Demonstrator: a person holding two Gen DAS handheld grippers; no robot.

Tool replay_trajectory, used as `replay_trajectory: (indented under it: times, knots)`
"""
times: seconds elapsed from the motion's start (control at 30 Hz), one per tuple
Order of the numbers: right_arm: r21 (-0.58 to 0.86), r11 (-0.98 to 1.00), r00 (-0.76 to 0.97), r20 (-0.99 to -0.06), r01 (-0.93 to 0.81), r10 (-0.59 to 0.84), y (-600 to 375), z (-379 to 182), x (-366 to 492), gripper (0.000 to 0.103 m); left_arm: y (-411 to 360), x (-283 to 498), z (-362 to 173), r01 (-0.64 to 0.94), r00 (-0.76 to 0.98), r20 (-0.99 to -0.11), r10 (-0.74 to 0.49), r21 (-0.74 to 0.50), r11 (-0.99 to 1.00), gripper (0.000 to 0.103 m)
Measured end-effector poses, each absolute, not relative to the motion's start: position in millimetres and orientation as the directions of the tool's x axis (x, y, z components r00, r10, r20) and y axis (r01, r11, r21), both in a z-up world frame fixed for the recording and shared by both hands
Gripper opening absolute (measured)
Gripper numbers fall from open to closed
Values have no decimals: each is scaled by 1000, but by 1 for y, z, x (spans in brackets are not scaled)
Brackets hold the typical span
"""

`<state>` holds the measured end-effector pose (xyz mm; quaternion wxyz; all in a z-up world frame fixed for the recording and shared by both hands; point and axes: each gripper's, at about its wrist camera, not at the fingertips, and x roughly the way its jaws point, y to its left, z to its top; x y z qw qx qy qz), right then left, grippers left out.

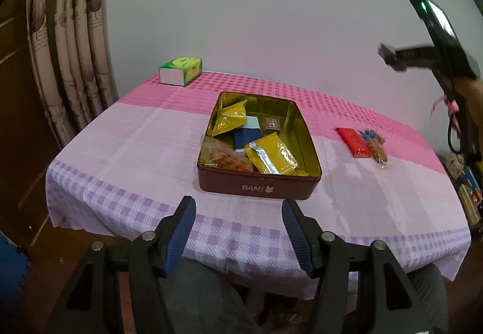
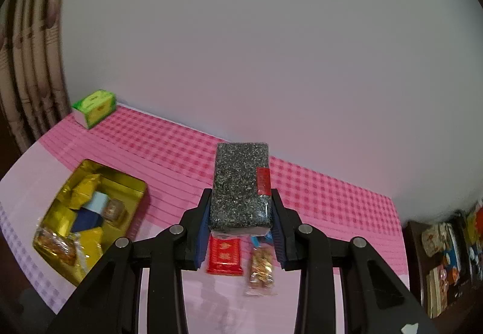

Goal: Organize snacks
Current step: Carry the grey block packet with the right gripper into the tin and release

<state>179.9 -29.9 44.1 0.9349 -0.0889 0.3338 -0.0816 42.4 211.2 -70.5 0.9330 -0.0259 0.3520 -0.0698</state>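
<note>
Snacks are split between the open BAMI tin (image 1: pixel 259 183) and the checked tablecloth (image 1: pixel 120 152): the tin sits just ahead of my left claw (image 1: pixel 238 231), holding yellow foil packets (image 1: pixel 273 152), a dark blue box (image 1: pixel 247 137), a pale blue box (image 1: pixel 252 123) and a clear bag of orange snacks (image 1: pixel 225 156). My left claw hangs with its blue pads spread wide and nothing between them, short of the tin's near wall. My right claw (image 2: pixel 241 222) is lifted off the table, its pads pressed on both sides of a dark speckled sesame bar (image 2: pixel 241 186) with a small red label. Directly below that claw, on the cloth, lie a red wrapped bar (image 2: pixel 224 255) and, just to its right, a clear packet of golden sweets (image 2: pixel 261 269); neither touches my claw. The tin lies off to the lower left of my right claw, well apart. A green tissue box (image 1: pixel 181 70) stands at the far left corner by the wall, near the curtain (image 1: pixel 69 41), clear of both claws.
</note>
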Motion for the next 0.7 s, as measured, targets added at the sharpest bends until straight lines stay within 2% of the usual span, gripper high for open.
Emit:
replay_trajectory:
  times: [0.7]
  knots:
    - [-236, 972, 778, -610, 5, -152, 28, 44, 187, 32, 211, 46, -78, 110, 713, -686, -143, -92, 990, 61]
